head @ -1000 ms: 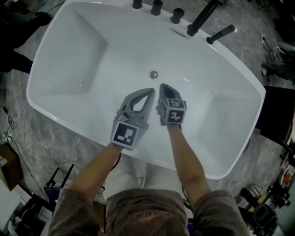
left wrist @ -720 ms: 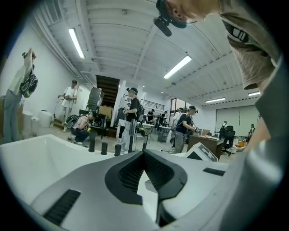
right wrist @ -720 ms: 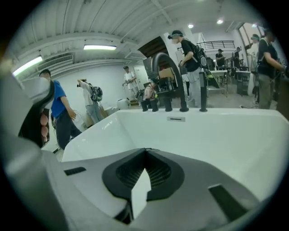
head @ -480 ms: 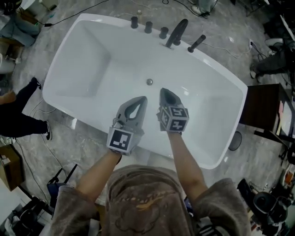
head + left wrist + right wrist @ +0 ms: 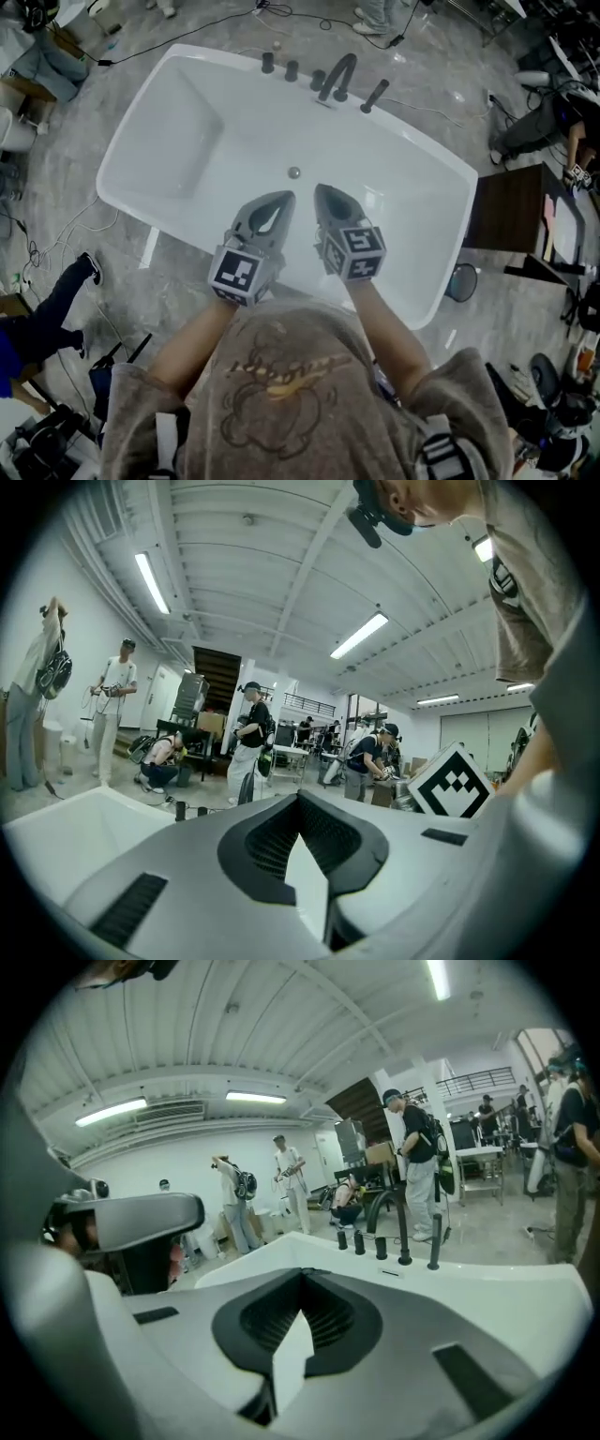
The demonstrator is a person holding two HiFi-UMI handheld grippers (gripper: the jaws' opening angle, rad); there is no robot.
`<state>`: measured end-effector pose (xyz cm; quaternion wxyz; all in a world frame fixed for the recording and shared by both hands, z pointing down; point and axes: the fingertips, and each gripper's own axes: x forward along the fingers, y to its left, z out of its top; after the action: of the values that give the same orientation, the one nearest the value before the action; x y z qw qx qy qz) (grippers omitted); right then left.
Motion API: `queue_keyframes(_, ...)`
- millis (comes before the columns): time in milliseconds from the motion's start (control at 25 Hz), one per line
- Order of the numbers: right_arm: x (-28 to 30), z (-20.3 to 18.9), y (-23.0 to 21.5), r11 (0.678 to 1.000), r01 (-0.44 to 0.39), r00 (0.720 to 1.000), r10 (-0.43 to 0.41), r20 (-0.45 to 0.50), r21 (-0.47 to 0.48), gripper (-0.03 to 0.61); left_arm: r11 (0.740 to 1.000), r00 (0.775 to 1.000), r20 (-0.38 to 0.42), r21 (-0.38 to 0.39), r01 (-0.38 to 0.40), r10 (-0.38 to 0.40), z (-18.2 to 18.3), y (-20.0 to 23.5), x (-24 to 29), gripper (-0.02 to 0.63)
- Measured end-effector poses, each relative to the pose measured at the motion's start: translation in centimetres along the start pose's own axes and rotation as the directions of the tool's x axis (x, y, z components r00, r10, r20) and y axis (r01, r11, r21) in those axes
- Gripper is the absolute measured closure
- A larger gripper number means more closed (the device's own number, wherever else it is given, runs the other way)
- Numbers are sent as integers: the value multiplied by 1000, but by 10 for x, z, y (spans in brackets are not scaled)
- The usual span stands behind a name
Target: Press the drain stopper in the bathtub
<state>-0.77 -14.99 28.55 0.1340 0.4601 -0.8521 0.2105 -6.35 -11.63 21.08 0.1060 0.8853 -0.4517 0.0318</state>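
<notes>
The white bathtub fills the middle of the head view. Its small round metal drain stopper sits on the tub floor near the far wall. My left gripper and right gripper hover side by side over the tub's near half, just short of the stopper and not touching it. Both are shut with nothing held. In the left gripper view the left gripper points level across the room, and so does the right gripper in its own view. Neither gripper view shows the stopper.
A black faucet with knobs and a hand shower stands on the tub's far rim, also visible as the faucet. A dark cabinet stands right of the tub. Cables and several people surround it.
The head view has pulled up and back, so the tub looks smaller and more floor shows. Both grippers stay shut, side by side, just short of the stopper.
</notes>
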Motion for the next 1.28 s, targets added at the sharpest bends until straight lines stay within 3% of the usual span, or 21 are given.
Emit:
queue_keyframes(160, -38, 13, 18, 994, -61, 998, 64, 25, -90, 577, 998, 999, -4, 28, 52, -52, 11, -27, -12, 609)
queue_keyframes(520, -108, 22, 53, 971, -192, 977, 203, 69, -143, 578, 986, 986, -41, 48, 163, -161, 16, -76, -37, 610)
queue_keyframes(680, -132, 26, 76, 941, -302, 943, 319, 99, -155, 577, 980, 983, -40, 79, 181, -178, 16, -82, -52, 609)
queue_keyframes(880, -148, 37, 94, 882, -433, 873, 461, 158, -184, 577, 978, 981, -7, 73, 193, -193, 25, -87, -60, 611)
queue_keyframes(1280, -156, 46, 105, 832, -509, 814, 549, 190, -220, 577, 980, 985, 20, 105, 170, -173, 23, -92, -64, 611)
